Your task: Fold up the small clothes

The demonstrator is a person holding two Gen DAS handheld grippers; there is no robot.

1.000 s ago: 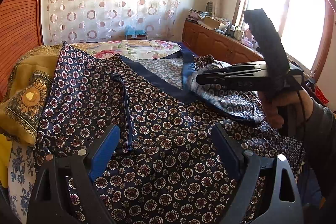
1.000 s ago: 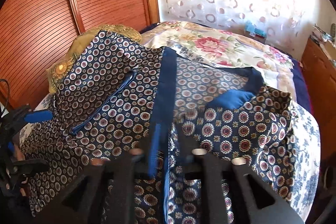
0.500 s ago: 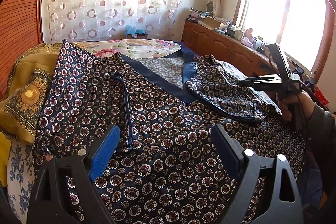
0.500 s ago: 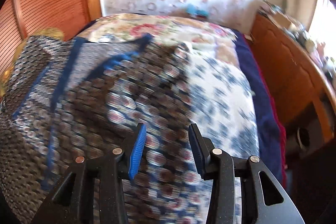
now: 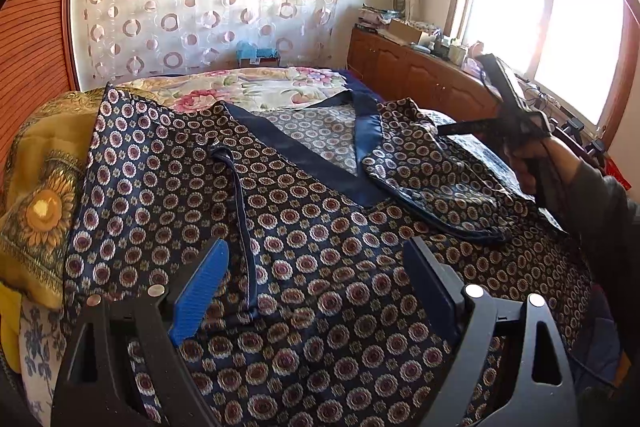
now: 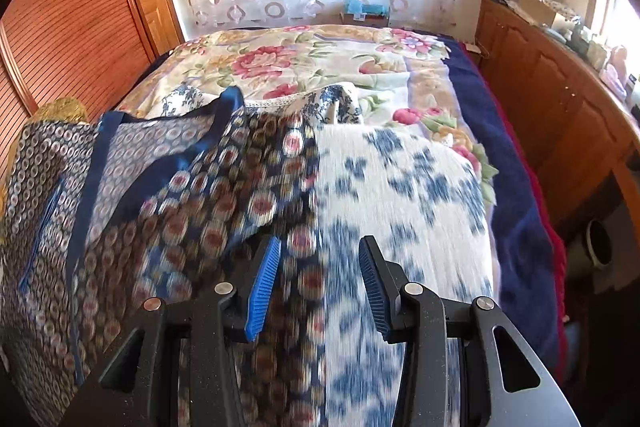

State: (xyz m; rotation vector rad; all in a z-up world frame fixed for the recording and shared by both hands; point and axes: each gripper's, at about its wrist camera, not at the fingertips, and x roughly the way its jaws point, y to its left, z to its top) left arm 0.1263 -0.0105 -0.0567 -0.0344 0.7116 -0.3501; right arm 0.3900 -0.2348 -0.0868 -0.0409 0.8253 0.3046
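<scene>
Presently, at this moment:
Garment: the navy patterned top (image 5: 320,267) lay spread on the bed (image 6: 320,67), filling the left view from 6 to 12 o'clock; in the right view it (image 6: 160,207) sat at 9 o'clock, blurred.
Left gripper: the left gripper (image 5: 316,291) was released, jaws wide apart over the cloth, grasping nothing.
Right gripper: the right gripper (image 6: 318,283) was released too, jaws parted and empty, over the garment's edge and the blue-flowered sheet (image 6: 400,187).
Handling: it looked like thin, satiny cloth, so probably light, limp and slippery; it would likely slide and sag unless pinched firmly.
Hold: the plain blue trim (image 5: 304,155) or a hemmed corner seemed the safest place to grasp.
Loose part: a folded flap (image 5: 432,179) lay at 2 o'clock.
Writing: no brand, label or legible text showed anywhere.
</scene>
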